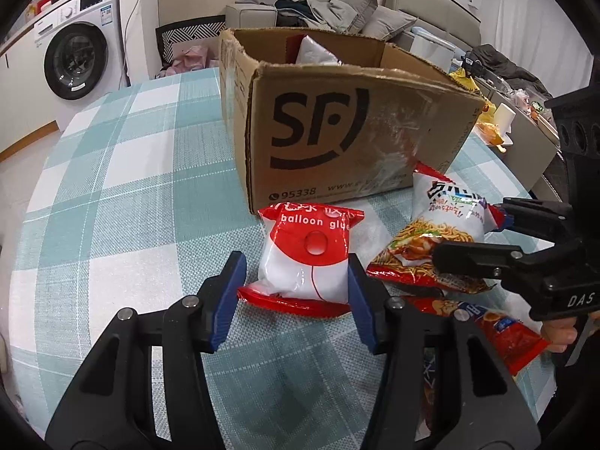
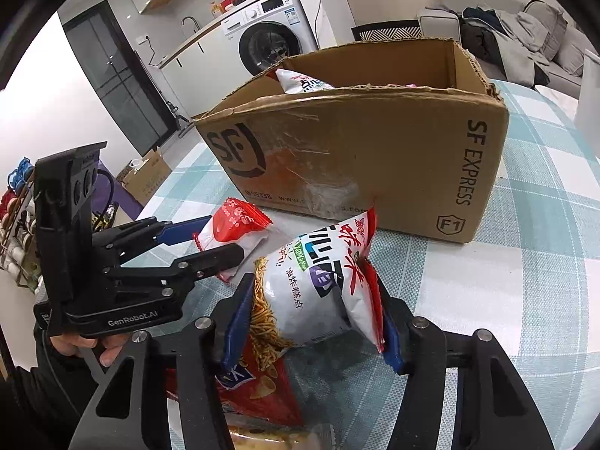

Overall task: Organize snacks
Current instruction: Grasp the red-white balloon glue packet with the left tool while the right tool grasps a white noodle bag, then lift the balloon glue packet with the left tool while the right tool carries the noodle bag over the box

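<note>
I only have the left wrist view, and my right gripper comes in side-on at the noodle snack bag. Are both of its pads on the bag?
Observer: Yes. In the right wrist view, the right gripper has a blue pad against each side of the noodle snack bag.
Operator: Is anything near it that I can't see?
Observer: A clear-wrapped biscuit pack lies at the bottom edge, past the red chip bag.
Operator: Where is the bag that is already in the box?
Observer: In the cardboard box, the printed bag leans in the corner nearest the washing machine. The box floor is hidden.
</note>
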